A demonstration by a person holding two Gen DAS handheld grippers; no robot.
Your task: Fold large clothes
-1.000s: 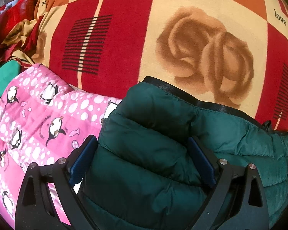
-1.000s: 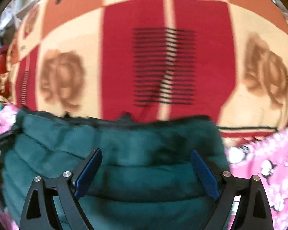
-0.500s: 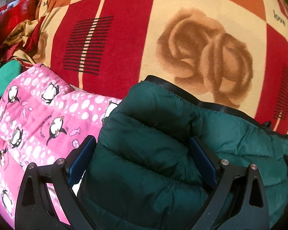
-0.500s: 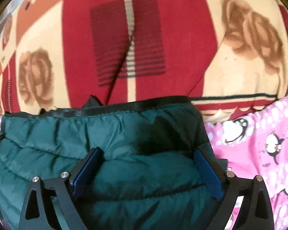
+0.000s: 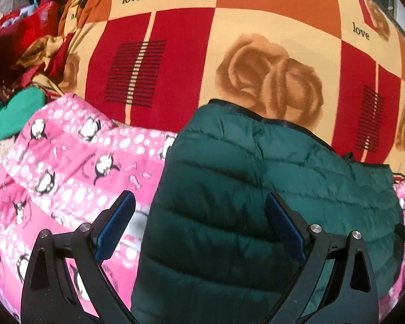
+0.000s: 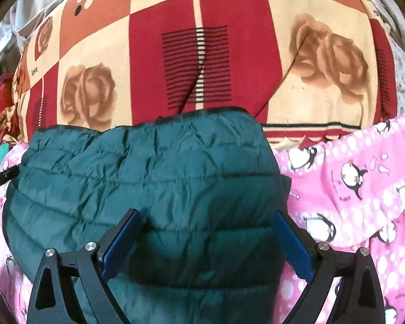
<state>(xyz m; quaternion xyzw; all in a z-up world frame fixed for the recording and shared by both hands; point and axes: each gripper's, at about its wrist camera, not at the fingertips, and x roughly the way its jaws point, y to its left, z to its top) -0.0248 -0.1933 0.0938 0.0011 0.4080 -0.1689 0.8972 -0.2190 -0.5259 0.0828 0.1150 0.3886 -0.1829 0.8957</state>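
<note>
Jacket [image 6: 154, 178], seemingly beneath both open tongs

Both views are being lit brightly and evenly by soft daylight. Edges are being bowed and darkened by fisheye distortion. Slight blur is being shown at the left view's pink penguin blanket [image 5: 67, 167]; shadows are being kept faint.

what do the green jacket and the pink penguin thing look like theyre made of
Green jacket: likely thin nylon or polyester shell over padding; slight sheen, fine crinkles, stitched puffy bands. Pink penguin cover: seems soft quilted printed fabric, matte; exact fibre unclear.
</note>
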